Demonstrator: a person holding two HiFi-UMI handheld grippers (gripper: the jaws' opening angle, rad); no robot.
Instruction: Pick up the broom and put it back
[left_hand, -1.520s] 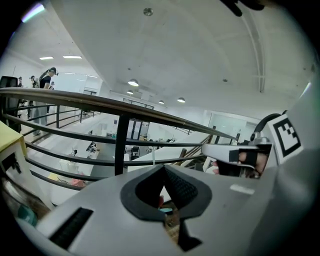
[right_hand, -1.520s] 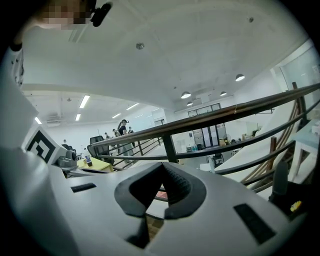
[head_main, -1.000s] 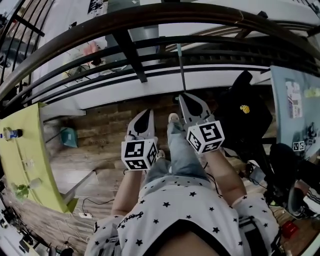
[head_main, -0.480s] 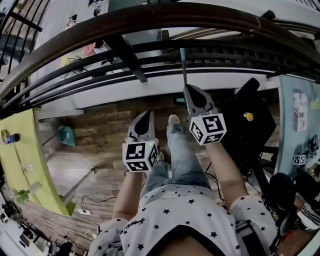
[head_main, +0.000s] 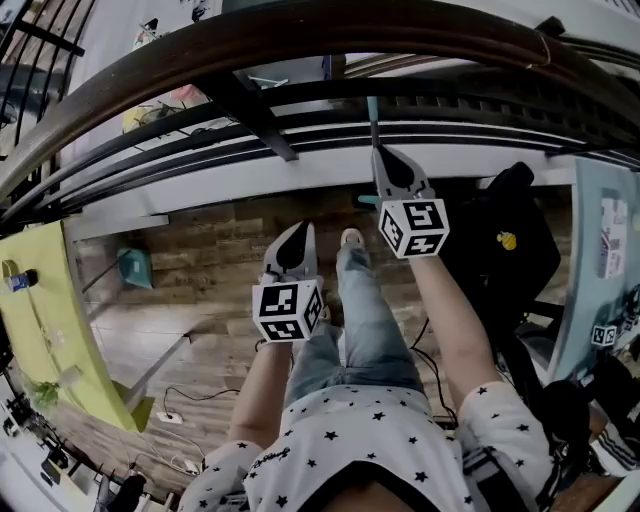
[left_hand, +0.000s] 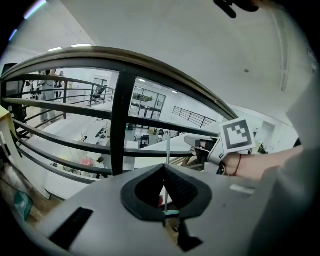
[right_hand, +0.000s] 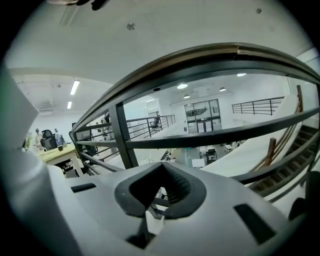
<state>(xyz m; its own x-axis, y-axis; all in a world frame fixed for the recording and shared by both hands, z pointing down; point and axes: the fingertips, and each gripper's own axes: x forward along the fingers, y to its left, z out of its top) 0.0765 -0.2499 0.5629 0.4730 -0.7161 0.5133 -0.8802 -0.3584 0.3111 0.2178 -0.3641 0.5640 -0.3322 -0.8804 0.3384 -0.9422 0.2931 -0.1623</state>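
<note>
Railing (head_main: 300, 40) first: dark bars under a curved brown handrail, arching across the whole top of the head view and filling the background of both claw views. Below it, wooden plank floor (head_main: 200, 265), with a yellow-green desk (head_main: 50, 300) along the left edge and a bulky black shape (head_main: 500, 250) at the right. Person in a star-print shirt (head_main: 370, 420) and jeans at bottom centre, both forearms stretched toward the railing.

Left claw (head_main: 299, 228): lower and nearer the body, over the floor, pointing at the railing. Jaws closed tip to tip, nothing gripped. Well apart from the broom, with the handle visible beyond the tips in the left claw view.

Right claw (head_main: 384, 152): further out, up at the lower rails. Jaws pressed fully together, holding nothing.

Broom (head_main: 372, 120): only a thin pale handle visible, upright against the railing bars, rising just past the right claw's tip in the head view. In the left claw view, handle just left of the right claw's tip, a narrow gap between, not touching. Teal piece (left_hand: 170, 212) at the handle's lower end; bristles not made out.
</note>
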